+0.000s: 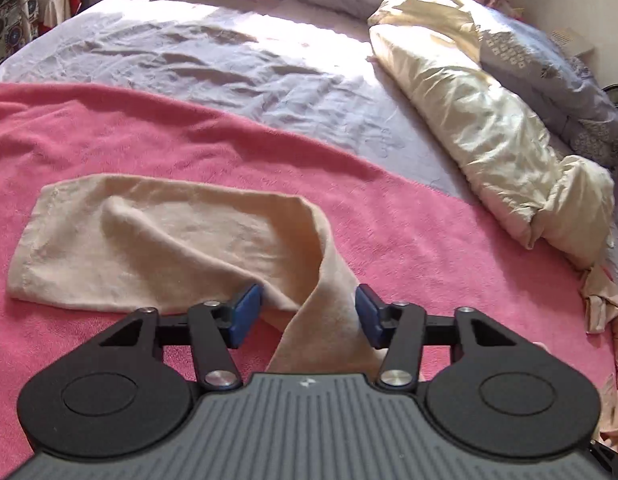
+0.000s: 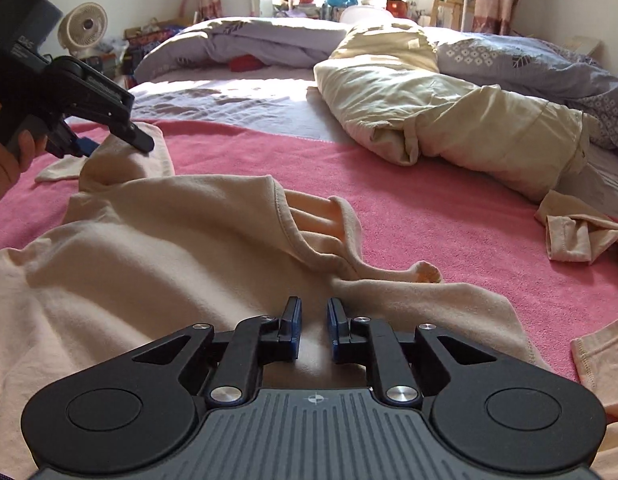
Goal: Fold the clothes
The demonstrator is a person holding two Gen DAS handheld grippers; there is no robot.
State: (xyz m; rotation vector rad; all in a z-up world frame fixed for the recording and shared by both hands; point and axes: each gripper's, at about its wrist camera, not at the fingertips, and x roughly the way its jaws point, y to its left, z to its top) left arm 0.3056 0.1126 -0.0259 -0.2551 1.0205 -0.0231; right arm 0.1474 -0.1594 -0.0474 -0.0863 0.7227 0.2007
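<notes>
Left wrist view: the left gripper (image 1: 309,312) straddles a twisted strip of the peach cotton garment (image 1: 161,248) on the pink fleece blanket (image 1: 429,240), pads apart, not yet pinching. Right wrist view: the right gripper (image 2: 313,326) stands nearly closed over a raised fold, likely pinching it; contact is hidden.

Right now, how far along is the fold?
Done: little; one sleeve lies flat on the pink blanket. In hand: left gripper straddles the sleeve, pads not pressing; right gripper nearly shut over the shirt. Left: shirt still rumpled, crumpled garment untouched.
</notes>
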